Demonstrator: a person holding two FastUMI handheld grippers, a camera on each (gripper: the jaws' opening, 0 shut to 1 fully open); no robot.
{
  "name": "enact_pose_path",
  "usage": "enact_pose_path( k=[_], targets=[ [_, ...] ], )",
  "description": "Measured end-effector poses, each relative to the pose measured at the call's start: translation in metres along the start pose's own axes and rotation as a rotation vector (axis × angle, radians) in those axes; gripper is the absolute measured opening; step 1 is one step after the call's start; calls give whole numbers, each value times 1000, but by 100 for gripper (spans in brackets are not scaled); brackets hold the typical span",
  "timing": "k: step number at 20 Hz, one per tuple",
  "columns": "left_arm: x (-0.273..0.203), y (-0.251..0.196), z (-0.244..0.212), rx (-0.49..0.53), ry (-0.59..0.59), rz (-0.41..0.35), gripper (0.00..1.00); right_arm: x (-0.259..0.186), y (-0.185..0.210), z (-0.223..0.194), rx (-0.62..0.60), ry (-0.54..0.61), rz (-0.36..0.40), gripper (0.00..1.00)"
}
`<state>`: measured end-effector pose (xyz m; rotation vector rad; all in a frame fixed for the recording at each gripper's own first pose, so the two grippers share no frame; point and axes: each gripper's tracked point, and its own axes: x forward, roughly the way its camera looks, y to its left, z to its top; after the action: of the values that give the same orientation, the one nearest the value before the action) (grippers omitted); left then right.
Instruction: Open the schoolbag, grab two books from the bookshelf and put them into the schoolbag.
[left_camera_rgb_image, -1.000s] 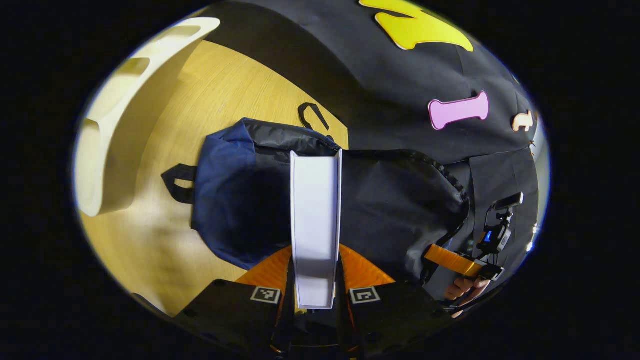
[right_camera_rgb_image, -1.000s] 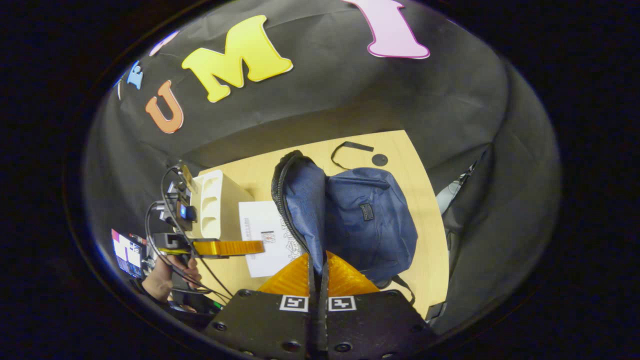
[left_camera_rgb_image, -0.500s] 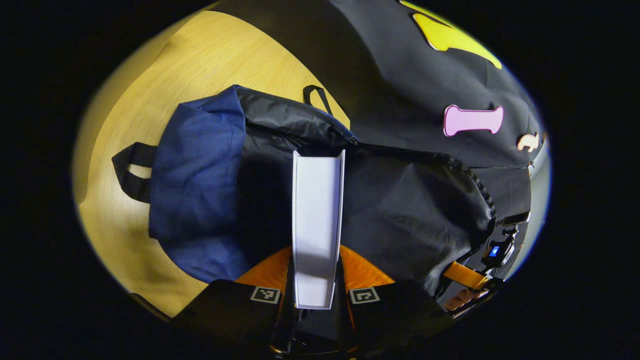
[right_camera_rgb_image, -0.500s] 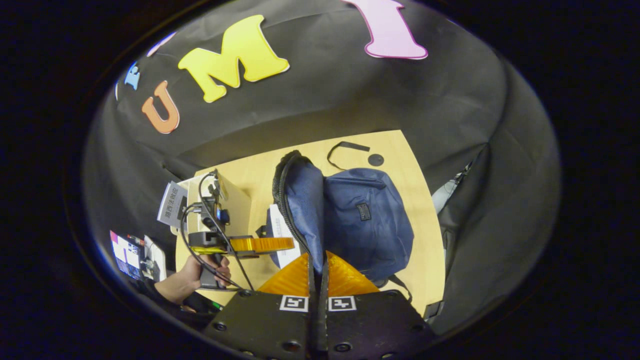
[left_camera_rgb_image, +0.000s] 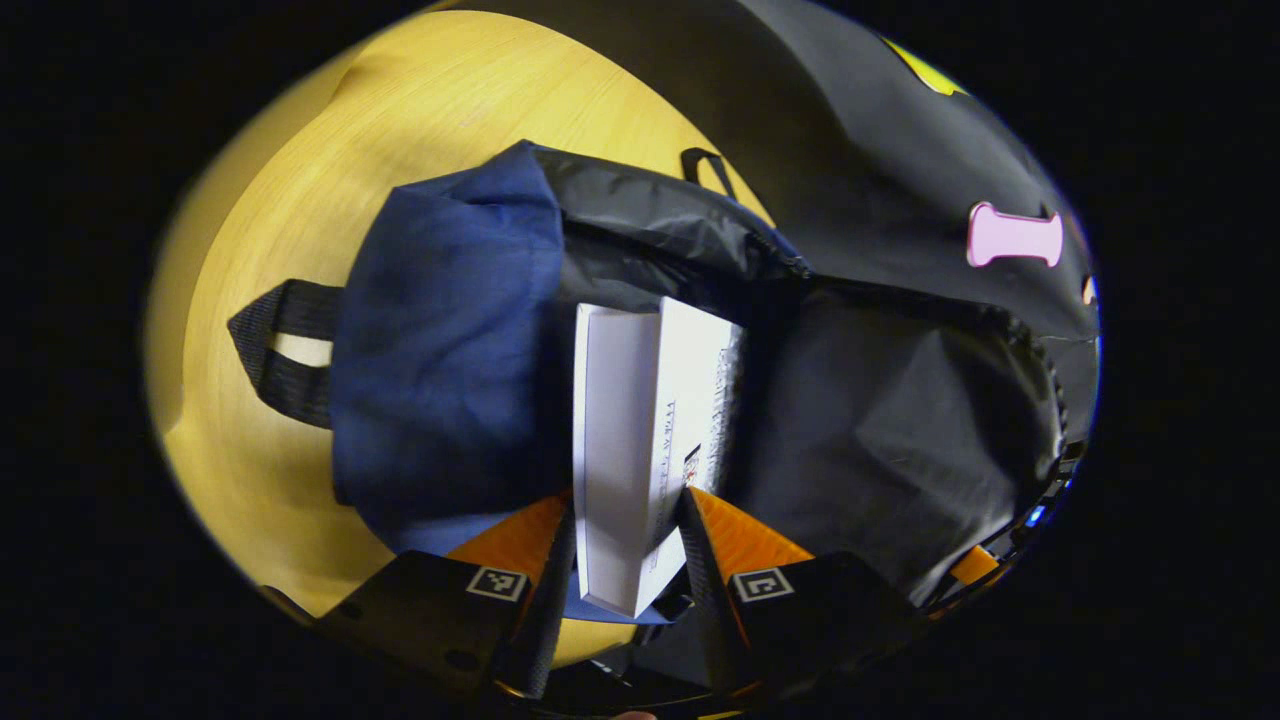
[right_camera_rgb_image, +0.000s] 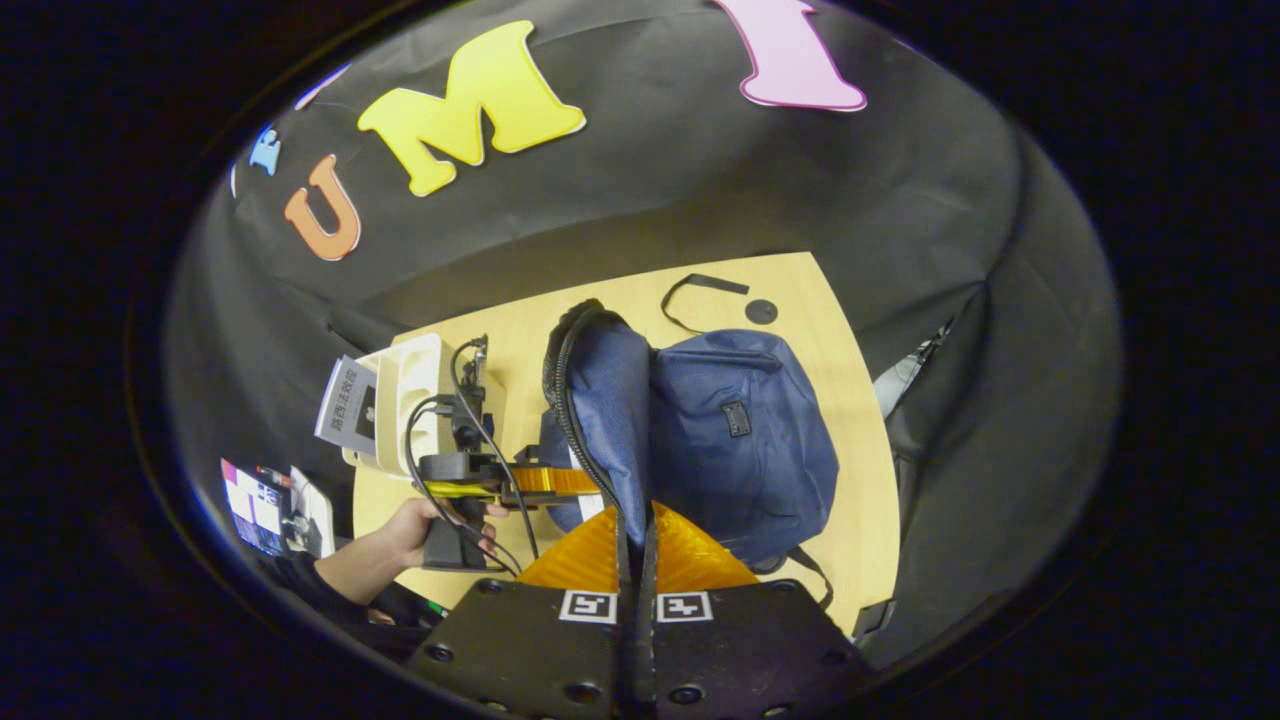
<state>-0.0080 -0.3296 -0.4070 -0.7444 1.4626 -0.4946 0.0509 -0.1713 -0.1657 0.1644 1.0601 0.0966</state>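
The right tongs (right_camera_rgb_image: 635, 560) pinch the schoolbag (right_camera_rgb_image: 735, 440) flap upright so the left tongs (left_camera_rgb_image: 625, 545), loosened around a book (left_camera_rgb_image: 640, 440), can drop it inside.

A light wooden table (right_camera_rgb_image: 850, 420) fills the booth floor space. Near its far edge lie a loose black strap (right_camera_rgb_image: 700, 290) and, just beside it, a small dark round disc (right_camera_rgb_image: 761, 311).
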Motion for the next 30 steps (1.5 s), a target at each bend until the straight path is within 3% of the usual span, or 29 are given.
enact_pose_path(
  k=[1,2,3,4,5,6,7,11,14,17,20,23,27,28,30],
  targets=[
    [2,15,-2,21,11,74,65,2,1,-2,2,5,3,0],
    [2,19,-5,37,16,96,79,3,2,-3,5,8,5,0],
    [2,22,-4,55,22,133,71,4,2,-4,7,13,9,0],
    [-2,27,-6,96,28,178,73,4,3,-4,8,11,11,0],
    [-8,30,-4,155,25,225,83,4,3,-4,4,10,11,3],
    [-15,35,-1,225,12,275,86,3,3,-4,1,8,12,0],
    [-21,35,2,291,-2,309,95,3,4,-4,-4,7,13,0],
    [-66,43,12,448,-53,475,96,5,9,-6,-18,4,14,0],
    [-111,38,26,534,-159,567,96,6,11,-8,-36,-1,12,0],
    [-165,25,37,610,-294,626,96,9,15,-10,-48,-3,15,3],
    [-208,10,21,646,-348,621,95,13,21,-14,-73,-3,13,1],
    [-232,0,-21,577,-245,523,95,18,30,-19,-93,-2,17,0],
    [-272,14,-62,586,-73,519,96,23,39,-24,-125,-5,13,0],
    [-284,20,-63,589,-80,539,96,24,41,-25,-125,-7,14,0],
    [-328,38,-36,661,-200,725,96,27,43,-26,-124,-13,8,0]
  ],
)
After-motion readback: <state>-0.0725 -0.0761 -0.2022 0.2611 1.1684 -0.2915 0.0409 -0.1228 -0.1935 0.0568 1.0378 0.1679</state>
